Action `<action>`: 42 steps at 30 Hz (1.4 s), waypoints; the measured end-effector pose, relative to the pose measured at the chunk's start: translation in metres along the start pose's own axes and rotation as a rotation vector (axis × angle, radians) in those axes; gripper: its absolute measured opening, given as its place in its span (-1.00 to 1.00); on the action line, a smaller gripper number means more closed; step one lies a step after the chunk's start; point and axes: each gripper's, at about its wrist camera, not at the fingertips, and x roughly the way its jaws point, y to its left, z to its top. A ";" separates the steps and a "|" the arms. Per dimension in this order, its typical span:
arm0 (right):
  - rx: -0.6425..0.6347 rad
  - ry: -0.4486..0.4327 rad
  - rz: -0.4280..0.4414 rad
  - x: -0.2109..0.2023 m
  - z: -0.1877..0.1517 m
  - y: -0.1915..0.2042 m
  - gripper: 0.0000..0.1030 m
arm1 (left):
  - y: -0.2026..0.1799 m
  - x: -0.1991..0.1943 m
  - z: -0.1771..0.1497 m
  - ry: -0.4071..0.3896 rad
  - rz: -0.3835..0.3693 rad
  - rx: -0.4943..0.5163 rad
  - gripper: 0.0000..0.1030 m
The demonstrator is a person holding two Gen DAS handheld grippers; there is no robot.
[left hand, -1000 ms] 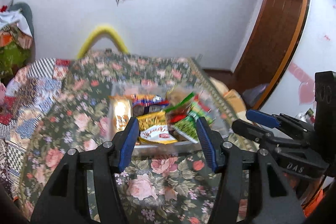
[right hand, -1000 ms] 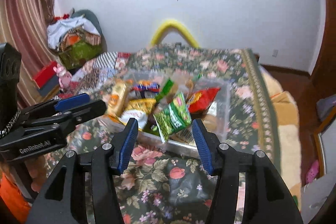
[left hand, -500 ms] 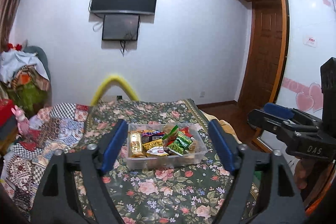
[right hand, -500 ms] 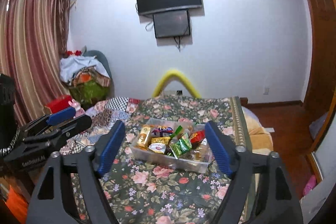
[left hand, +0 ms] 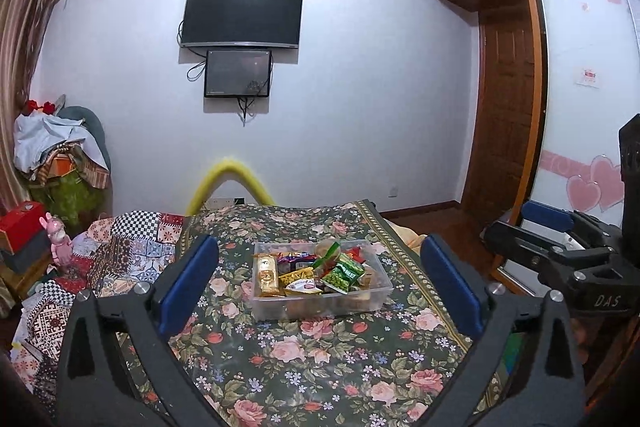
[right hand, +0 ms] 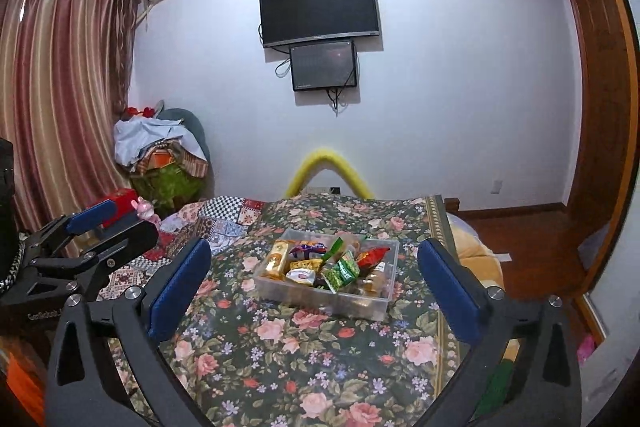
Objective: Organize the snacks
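Observation:
A clear plastic bin (left hand: 320, 307) (right hand: 352, 303) full of snack packets sits on a floral tablecloth (left hand: 320, 359) (right hand: 280, 355). Inside lie a gold packet (left hand: 267, 275) (right hand: 277, 259), a green packet (left hand: 343, 275) (right hand: 341, 273) and a red packet (right hand: 372, 257). My left gripper (left hand: 320, 287) is open and empty, held back from the bin. My right gripper (right hand: 314, 283) is open and empty, also back from the bin. Each gripper shows at the edge of the other's view: the right one (left hand: 556, 239), the left one (right hand: 100, 231).
A patchwork quilt (left hand: 120, 251) lies left of the table. A yellow arch (left hand: 230, 183) stands behind the table's far edge. A clothes pile (left hand: 60, 155) and a red box (left hand: 20, 231) are at the left. A wooden door (left hand: 508, 115) is at the right.
Both grippers have pulled back and risen away from the bin, and their jaws have opened wider. The bin now looks small and far.

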 end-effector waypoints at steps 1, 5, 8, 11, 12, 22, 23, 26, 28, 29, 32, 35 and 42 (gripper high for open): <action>0.001 -0.002 -0.001 -0.001 0.000 0.000 1.00 | -0.001 -0.002 0.000 -0.001 0.002 0.002 0.99; 0.003 -0.009 -0.004 -0.005 -0.003 0.000 1.00 | -0.002 -0.004 -0.001 0.004 -0.009 -0.004 0.99; 0.002 -0.009 -0.007 -0.007 -0.005 0.001 1.00 | -0.005 -0.004 -0.002 0.006 -0.014 -0.002 0.99; -0.001 -0.010 -0.014 -0.008 -0.006 0.000 1.00 | -0.008 -0.006 -0.002 0.002 -0.011 0.008 0.99; -0.001 -0.012 -0.015 -0.009 -0.006 0.000 1.00 | -0.010 -0.006 -0.003 0.000 -0.011 0.013 0.99; 0.005 -0.019 -0.019 -0.013 -0.008 0.000 1.00 | -0.009 -0.004 -0.006 0.020 -0.015 -0.008 1.00; 0.004 -0.017 -0.020 -0.013 -0.008 0.000 1.00 | -0.008 -0.004 -0.007 0.021 -0.015 -0.011 1.00; -0.001 -0.019 -0.022 -0.014 -0.008 0.002 1.00 | -0.008 -0.004 -0.007 0.024 -0.016 -0.014 1.00; -0.005 -0.021 -0.026 -0.015 -0.007 0.003 1.00 | -0.008 -0.005 -0.006 0.022 -0.017 -0.013 1.00; -0.007 -0.022 -0.028 -0.016 -0.007 0.003 1.00 | -0.008 -0.005 -0.006 0.021 -0.017 -0.012 1.00; -0.009 -0.023 -0.031 -0.016 -0.006 0.004 1.00 | -0.008 -0.006 -0.006 0.018 -0.020 -0.013 1.00; -0.011 -0.023 -0.032 -0.016 -0.006 0.004 1.00 | -0.009 -0.007 -0.005 0.018 -0.026 -0.013 1.00; -0.014 -0.026 -0.035 -0.018 -0.006 0.004 1.00 | -0.011 -0.011 -0.004 0.009 -0.018 -0.001 1.00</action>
